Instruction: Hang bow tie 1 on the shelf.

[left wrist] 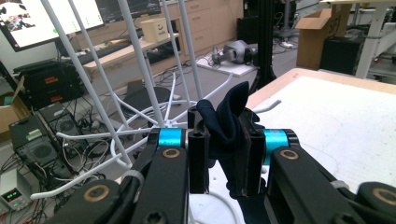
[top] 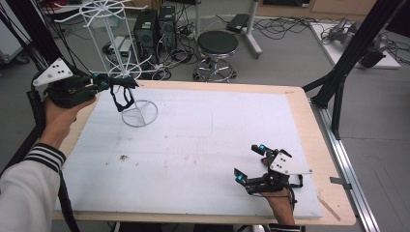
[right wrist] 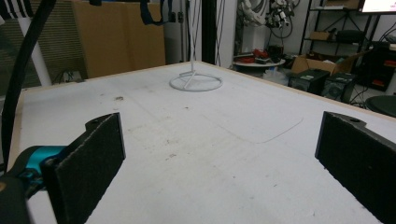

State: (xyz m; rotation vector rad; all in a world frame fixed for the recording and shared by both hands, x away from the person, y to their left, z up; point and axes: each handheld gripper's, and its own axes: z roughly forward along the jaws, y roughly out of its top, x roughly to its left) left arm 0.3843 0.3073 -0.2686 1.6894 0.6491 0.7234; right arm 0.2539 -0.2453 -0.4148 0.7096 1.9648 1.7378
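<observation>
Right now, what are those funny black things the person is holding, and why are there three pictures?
They are hand-held tongs, one in each hand, and each carries a small camera. One picture comes from a camera up high, looking down on the table, which has a white sheet on it. The other two come from the cameras on the tongs, so you see their two black jaws at the bottom.

The left tongs are squeezed shut on a dark piece of cloth, which hangs down beside a white wire rack. The rack stands on a round ring at the far left of the sheet. I cannot tell whether the cloth touches the rack.

The right tongs rest near the front of the table, jaws wide apart, holding nothing.
</observation>
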